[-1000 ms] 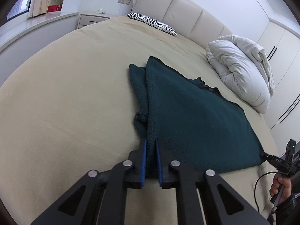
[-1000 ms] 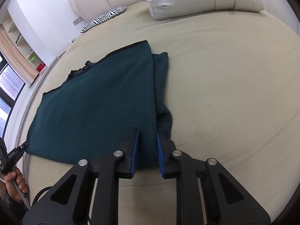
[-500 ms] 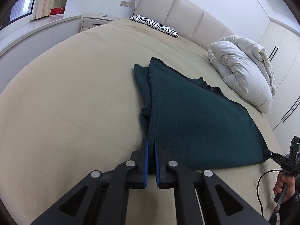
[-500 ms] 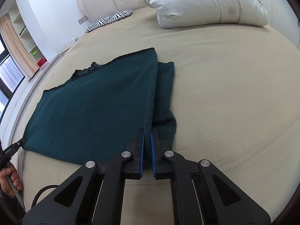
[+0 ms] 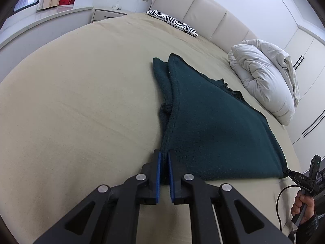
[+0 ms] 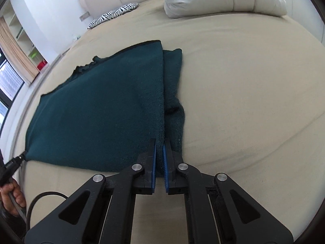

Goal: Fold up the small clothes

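Note:
A dark teal knit garment [image 5: 213,126] lies flat on the beige bed [image 5: 81,101], with a folded sleeve showing along each side edge. My left gripper [image 5: 164,162] is shut on the garment's near left corner. My right gripper [image 6: 159,150] is shut on the garment's [image 6: 101,109] near right corner. Each gripper shows in the other's view at the opposite bottom corner, the right one [image 5: 292,174] and the left one [image 6: 14,162]. Both corners are held slightly off the bed.
A white rolled duvet [image 5: 268,81] lies at the bed's right side and a zebra pillow [image 5: 172,22] near the padded headboard [image 5: 203,16]. A nightstand [image 5: 107,14] and window stand at the far left, a wardrobe [image 5: 308,61] at the right.
Both grippers have closed from slightly open onto the garment's near corners. The garment's near edge has lifted a little.

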`<action>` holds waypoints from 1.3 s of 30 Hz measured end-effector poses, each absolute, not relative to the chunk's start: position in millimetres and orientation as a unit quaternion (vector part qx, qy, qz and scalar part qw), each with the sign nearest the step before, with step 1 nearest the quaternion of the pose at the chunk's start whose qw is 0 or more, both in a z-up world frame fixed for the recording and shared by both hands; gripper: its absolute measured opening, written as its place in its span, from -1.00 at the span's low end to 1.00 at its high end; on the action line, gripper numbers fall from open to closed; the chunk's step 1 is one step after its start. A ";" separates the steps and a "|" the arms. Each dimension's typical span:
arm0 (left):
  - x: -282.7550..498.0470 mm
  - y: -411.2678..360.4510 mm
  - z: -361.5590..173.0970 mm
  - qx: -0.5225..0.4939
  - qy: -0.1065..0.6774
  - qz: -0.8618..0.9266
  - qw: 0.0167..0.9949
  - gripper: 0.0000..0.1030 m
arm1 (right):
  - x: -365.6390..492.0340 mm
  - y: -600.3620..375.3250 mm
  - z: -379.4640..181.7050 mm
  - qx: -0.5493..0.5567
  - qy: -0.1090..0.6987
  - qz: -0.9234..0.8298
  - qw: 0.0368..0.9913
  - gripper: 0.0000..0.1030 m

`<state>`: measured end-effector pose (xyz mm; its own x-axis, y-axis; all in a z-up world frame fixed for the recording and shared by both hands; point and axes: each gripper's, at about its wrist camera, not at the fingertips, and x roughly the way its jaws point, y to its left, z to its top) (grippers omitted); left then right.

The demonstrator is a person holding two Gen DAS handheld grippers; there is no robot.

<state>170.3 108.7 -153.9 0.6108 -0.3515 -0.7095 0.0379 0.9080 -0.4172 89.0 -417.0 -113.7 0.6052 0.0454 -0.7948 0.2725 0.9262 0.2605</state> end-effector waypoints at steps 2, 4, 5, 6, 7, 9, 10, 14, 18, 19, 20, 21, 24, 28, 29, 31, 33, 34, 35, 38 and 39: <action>170.2 109.1 -154.7 -0.184 0.427 -0.112 0.878 -0.81 | 88.7 -417.0 -114.4 0.181 0.440 -0.064 0.877 -0.90; 170.7 109.5 -154.9 -0.185 0.427 -0.113 0.878 -0.81 | 88.5 -419.8 -116.3 0.192 0.440 -0.064 0.875 -0.90; 171.0 110.0 -154.9 -0.185 0.428 -0.113 0.878 -0.81 | 88.7 -422.6 -117.6 0.202 0.439 -0.063 0.873 -0.90; 171.3 110.3 -155.0 -0.186 0.428 -0.113 0.877 -0.82 | 88.8 -425.0 -118.8 0.209 0.439 -0.063 0.872 -0.90; 171.3 109.8 -154.7 -0.184 0.427 -0.113 0.878 -0.83 | 88.7 -427.1 -120.0 0.216 0.439 -0.064 0.870 -0.91; 170.1 109.2 -154.4 -0.181 0.427 -0.113 0.879 -0.83 | 87.9 -430.9 -121.7 0.233 0.438 -0.062 0.866 -0.91; 169.2 109.7 -154.5 -0.181 0.427 -0.113 0.879 -0.83 | 87.6 -432.6 -121.5 0.240 0.438 -0.061 0.864 -0.91; 169.6 111.2 -155.4 -0.186 0.428 -0.115 0.877 -0.83 | 83.6 -438.6 -114.9 0.276 0.429 -0.053 0.859 -0.91; 169.9 111.2 -156.6 -0.187 0.430 -0.116 0.876 -0.83 | 81.6 -439.8 -108.8 0.283 0.425 -0.053 0.858 -0.91; 170.1 111.5 -157.2 -0.188 0.431 -0.116 0.875 -0.83 | 81.6 -439.1 -109.3 0.281 0.426 -0.053 0.858 -0.91; 170.0 111.9 -157.3 -0.188 0.432 -0.117 0.874 -0.83 | 81.8 -438.3 -111.3 0.278 0.429 -0.055 0.858 -0.91; 170.2 111.8 -157.3 -0.187 0.433 -0.118 0.874 -0.83 | 81.6 -438.3 -114.0 0.279 0.431 -0.056 0.856 -0.91; 171.3 112.3 -157.5 -0.185 0.436 -0.121 0.872 -0.83 | 81.4 -440.1 -126.3 0.282 0.439 -0.064 0.850 -0.91; 171.1 113.4 -156.5 -0.183 0.440 -0.126 0.870 -0.83 | 83.1 -446.6 -139.5 0.301 0.429 -0.059 0.850 -0.91; 170.6 113.0 -156.2 -0.181 0.439 -0.126 0.871 -0.83 | 83.3 -447.8 -140.1 0.306 0.427 -0.058 0.849 -0.91; 169.1 111.9 -155.7 -0.175 0.439 -0.124 0.873 -0.83 | 83.2 -449.1 -140.7 0.310 0.424 -0.055 0.850 -0.91; 168.0 110.1 -154.9 -0.170 0.438 -0.122 0.874 -0.84 | 83.4 -448.4 -141.1 0.304 0.423 -0.053 0.852 -0.91; 167.3 108.7 -154.2 -0.166 0.437 -0.120 0.876 -0.84 | 83.8 -448.1 -141.4 0.302 0.423 -0.054 0.853 -0.91; 166.7 108.3 -154.0 -0.165 0.437 -0.119 0.876 -0.85 | 84.5 -448.1 -141.8 0.304 0.423 -0.054 0.852 -0.91; 164.0 109.0 -154.5 -0.169 0.437 -0.117 0.876 -0.85 | 86.4 -448.6 -141.6 0.305 0.423 -0.057 0.852 -0.91; 163.3 109.3 -154.6 -0.171 0.436 -0.117 0.876 -0.85 | 87.5 -448.2 -141.2 0.302 0.424 -0.058 0.852 -0.91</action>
<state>163.3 109.3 -154.6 0.5918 -0.3538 -0.7243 0.0552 0.9142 -0.4014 87.5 -448.2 -141.2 0.6344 0.1573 -0.7568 0.3538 0.8115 0.4652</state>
